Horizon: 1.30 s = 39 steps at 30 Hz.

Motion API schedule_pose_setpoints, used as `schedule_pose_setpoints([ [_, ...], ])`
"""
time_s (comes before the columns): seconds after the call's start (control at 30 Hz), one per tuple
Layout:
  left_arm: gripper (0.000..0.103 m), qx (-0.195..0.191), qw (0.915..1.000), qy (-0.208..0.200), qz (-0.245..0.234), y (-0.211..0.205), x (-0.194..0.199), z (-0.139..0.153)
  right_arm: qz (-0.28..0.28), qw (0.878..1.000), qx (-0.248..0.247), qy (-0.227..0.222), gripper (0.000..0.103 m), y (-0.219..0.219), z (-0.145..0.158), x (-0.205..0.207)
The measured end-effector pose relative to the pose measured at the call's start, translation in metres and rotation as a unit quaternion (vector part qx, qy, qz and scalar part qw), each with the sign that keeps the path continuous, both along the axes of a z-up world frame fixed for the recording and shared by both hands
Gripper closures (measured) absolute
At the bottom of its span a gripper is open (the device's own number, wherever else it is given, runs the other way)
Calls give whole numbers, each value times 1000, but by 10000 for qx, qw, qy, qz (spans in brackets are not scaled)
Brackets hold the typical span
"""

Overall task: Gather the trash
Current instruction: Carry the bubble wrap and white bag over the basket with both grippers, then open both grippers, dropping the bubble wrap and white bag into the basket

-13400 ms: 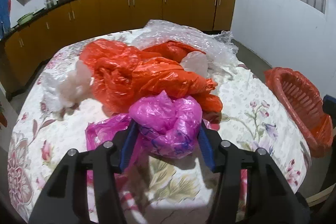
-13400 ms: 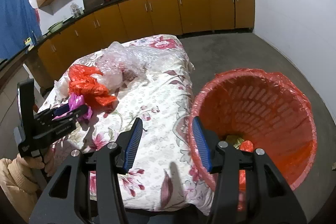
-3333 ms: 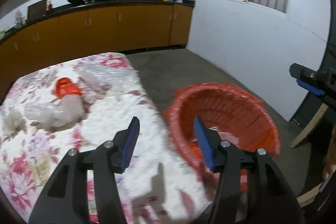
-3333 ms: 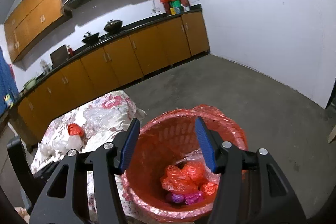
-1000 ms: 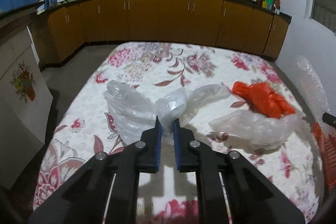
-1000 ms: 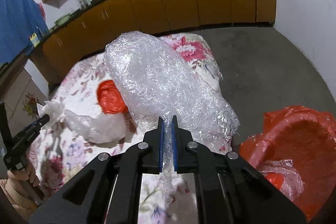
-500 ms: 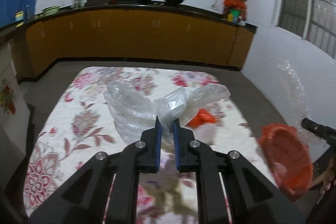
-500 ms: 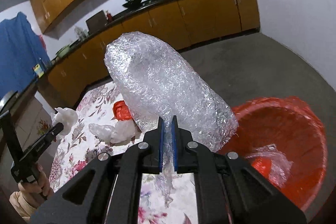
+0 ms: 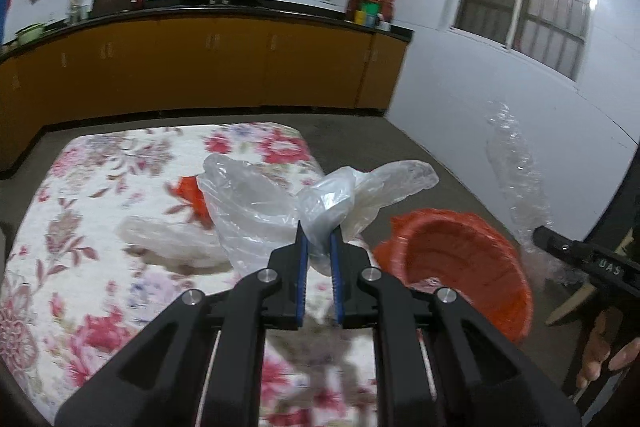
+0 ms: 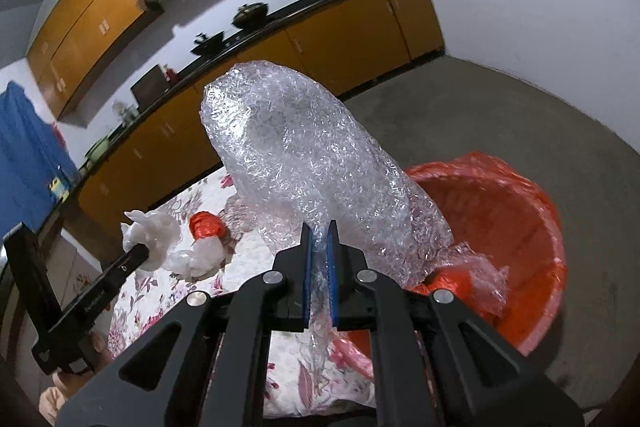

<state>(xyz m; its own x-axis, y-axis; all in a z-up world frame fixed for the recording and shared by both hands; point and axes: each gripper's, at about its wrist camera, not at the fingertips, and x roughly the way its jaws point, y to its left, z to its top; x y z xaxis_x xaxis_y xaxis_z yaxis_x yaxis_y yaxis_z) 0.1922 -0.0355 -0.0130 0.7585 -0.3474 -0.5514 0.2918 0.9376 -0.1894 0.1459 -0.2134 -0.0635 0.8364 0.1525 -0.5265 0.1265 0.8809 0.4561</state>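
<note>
My left gripper (image 9: 318, 237) is shut on a clear plastic bag (image 9: 280, 203) and holds it above the floral table's right edge, left of the red basket (image 9: 460, 259). My right gripper (image 10: 319, 231) is shut on a big wad of bubble wrap (image 10: 312, 171), held up at the rim of the red basket (image 10: 500, 211); the wrap also shows in the left wrist view (image 9: 520, 183). The basket holds red bags and clear plastic (image 10: 472, 279). A red bag (image 9: 188, 191) and another clear bag (image 9: 168, 235) lie on the table.
The floral tablecloth (image 9: 80, 187) covers the table. Brown cabinets with a black counter (image 9: 200, 59) line the far wall. Grey floor (image 10: 520, 107) lies around the basket. The left gripper shows at the left of the right wrist view (image 10: 136, 251).
Both grippers have swung right toward the basket with their loads. The bubble wrap now hangs at the basket's rim; the clear bag has come nearer the table's right edge.
</note>
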Motion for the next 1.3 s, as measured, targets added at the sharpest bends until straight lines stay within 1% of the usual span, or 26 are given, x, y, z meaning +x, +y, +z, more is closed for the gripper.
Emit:
schedule_pose_setpoints([
  [0.23, 91, 8, 9989, 84, -464, -47, -4, -5, -259, 9992, 308, 23, 96, -26, -11, -11],
  [0.77, 91, 143, 9924, 390, -1158, -121, 1, -34, -666, 9943, 824, 149, 96, -64, -34, -20],
  [0.9, 91, 170, 9907, 457, -1267, -135, 2, -42, -723, 9937, 837, 165, 96, -71, -38, -22],
  [1.1, 90, 229, 9882, 543, -1415, -152, 6, -51, -804, 9949, 572, 186, 94, -71, -38, -22],
  [1.17, 88, 262, 9872, 571, -1465, -158, 7, -56, -794, 9951, 560, 202, 90, -73, -38, -21],
  [1.23, 81, 293, 9863, 612, -1505, -162, 8, -60, -790, 9948, 591, 239, 83, -75, -41, -19],
  [1.27, 79, 310, 9857, 643, -1525, -164, 9, -64, -795, 9946, 619, 253, 77, -77, -43, -19],
  [1.3, 76, 320, 9853, 669, -1537, -166, 9, -67, -799, 9944, 640, 262, 74, -78, -44, -19],
])
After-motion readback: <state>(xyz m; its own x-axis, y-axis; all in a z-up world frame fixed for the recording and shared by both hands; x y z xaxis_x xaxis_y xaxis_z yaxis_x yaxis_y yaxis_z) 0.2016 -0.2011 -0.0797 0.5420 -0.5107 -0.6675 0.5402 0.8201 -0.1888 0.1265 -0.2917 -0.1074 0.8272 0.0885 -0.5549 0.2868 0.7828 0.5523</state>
